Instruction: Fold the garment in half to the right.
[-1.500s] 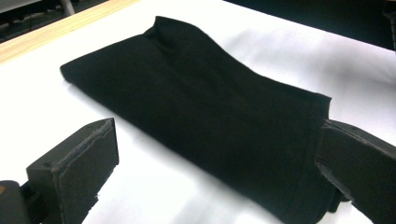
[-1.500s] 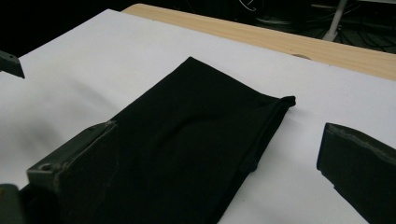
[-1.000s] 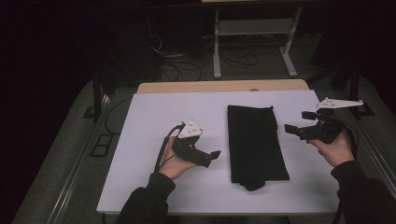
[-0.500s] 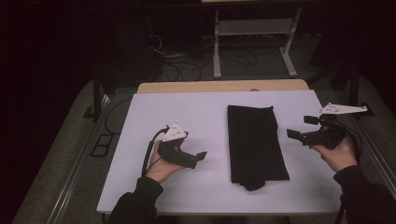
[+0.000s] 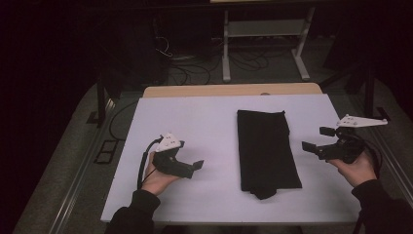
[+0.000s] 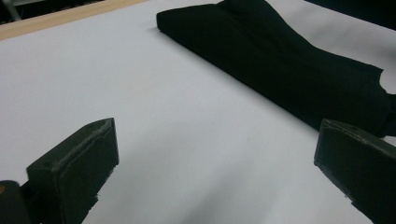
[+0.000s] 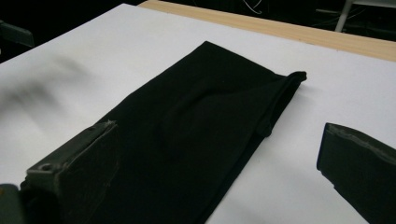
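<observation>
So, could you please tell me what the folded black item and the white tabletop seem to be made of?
Folded black garment: probably soft matte fabric, judging by its layered edges and gentle creases. White tabletop: smooth, matte board, possibly laminate or foam; its far edge looks like pale wood.

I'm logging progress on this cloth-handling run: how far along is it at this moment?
Done: the black cloth lies folded into a long strip on the white table, with one bunched corner at its near end. In hand: nothing; the left gripper and the right gripper sit open on either side, apart from the cloth. Left: perhaps another fold or tidying that corner, though I can only guess.
</observation>
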`<state>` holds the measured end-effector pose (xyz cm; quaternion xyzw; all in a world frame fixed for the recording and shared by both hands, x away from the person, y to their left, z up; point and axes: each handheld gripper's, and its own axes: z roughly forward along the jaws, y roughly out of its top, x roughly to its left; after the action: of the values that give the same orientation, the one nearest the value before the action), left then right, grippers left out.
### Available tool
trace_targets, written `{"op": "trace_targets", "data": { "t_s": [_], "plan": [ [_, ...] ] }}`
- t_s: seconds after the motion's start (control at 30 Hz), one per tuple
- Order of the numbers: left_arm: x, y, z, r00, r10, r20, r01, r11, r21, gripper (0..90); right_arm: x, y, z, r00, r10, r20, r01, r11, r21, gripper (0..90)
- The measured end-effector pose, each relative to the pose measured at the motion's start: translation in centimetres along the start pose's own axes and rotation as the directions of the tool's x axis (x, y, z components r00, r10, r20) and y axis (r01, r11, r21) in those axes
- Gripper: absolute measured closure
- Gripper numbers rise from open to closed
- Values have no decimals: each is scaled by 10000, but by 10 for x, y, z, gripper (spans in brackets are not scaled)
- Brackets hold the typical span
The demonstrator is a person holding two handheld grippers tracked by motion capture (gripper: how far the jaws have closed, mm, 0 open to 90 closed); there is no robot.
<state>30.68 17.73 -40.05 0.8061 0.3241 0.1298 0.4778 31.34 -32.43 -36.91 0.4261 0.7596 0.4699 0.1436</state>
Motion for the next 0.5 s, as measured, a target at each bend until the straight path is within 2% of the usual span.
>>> {"op": "trace_targets", "data": {
  "t_s": [0.5],
  "plan": [
    [14,-15,-20,9987,-382,-335,377,9992,-132,0,5,-14,-8,10000,5,-66,-5,10000,-37,0]
  ]
}}
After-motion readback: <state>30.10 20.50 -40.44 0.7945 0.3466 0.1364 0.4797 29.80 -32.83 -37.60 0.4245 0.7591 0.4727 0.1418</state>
